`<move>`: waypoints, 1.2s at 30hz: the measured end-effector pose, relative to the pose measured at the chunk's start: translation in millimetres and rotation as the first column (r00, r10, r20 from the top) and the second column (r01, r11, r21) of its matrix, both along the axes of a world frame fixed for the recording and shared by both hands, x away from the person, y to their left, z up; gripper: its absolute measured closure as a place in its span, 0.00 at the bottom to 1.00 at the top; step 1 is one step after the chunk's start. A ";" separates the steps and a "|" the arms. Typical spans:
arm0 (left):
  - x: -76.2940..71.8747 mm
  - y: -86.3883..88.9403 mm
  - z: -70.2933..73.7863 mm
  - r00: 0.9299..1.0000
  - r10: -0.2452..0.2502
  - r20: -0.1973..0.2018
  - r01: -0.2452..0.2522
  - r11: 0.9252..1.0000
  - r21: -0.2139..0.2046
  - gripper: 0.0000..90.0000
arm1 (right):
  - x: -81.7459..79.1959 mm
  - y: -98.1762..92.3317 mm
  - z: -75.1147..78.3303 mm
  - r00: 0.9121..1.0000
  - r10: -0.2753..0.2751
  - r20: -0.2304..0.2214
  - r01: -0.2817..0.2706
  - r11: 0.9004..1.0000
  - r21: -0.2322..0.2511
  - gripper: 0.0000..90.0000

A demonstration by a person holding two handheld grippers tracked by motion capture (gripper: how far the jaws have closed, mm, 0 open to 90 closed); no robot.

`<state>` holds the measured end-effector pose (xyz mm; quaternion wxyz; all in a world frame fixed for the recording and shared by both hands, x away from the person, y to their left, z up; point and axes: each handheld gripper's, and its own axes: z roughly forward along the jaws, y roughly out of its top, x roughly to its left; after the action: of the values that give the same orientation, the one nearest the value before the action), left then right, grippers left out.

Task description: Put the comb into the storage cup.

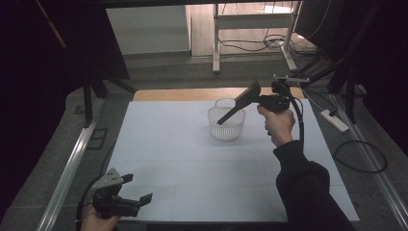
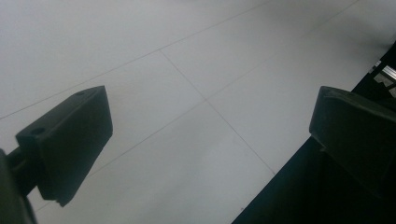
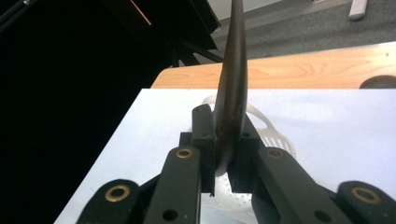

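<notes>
White table: right gripper clamps a dark spatula, handle dipping into the basket. A careless tilt could tip the basket. Left gripper rests open near the front edge.

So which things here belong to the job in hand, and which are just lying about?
In the job:
- dark spatula, clamped in the right tongs, handle end in the basket
- white basket on the white table

Lying about:
- left tongs, open and idle at the near edge
- power strip and cables on the floor
</notes>
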<state>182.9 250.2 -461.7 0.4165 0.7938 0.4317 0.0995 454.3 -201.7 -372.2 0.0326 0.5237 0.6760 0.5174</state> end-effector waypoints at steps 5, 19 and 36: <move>0.1 0.1 0.0 1.000 0.000 -0.001 0.000 1.000 -0.002 0.00 | 2.4 1.2 -11.3 1.000 -0.001 -0.013 0.001 1.000 -0.005 0.93; 0.3 0.4 -0.2 1.000 -0.001 -0.002 0.001 1.000 -0.005 0.01 | 6.9 12.2 -39.9 0.999 0.013 -0.041 -0.014 1.000 -0.015 0.93; 0.8 0.0 -0.4 1.000 -0.004 -0.006 0.004 1.000 -0.003 0.01 | 14.7 10.3 -61.2 0.997 -0.012 -0.070 0.015 0.999 0.032 0.93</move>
<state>183.6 250.2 -462.1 0.4168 0.7943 0.4316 0.0957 469.0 -191.4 -433.4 0.0041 0.5464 0.6648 0.5094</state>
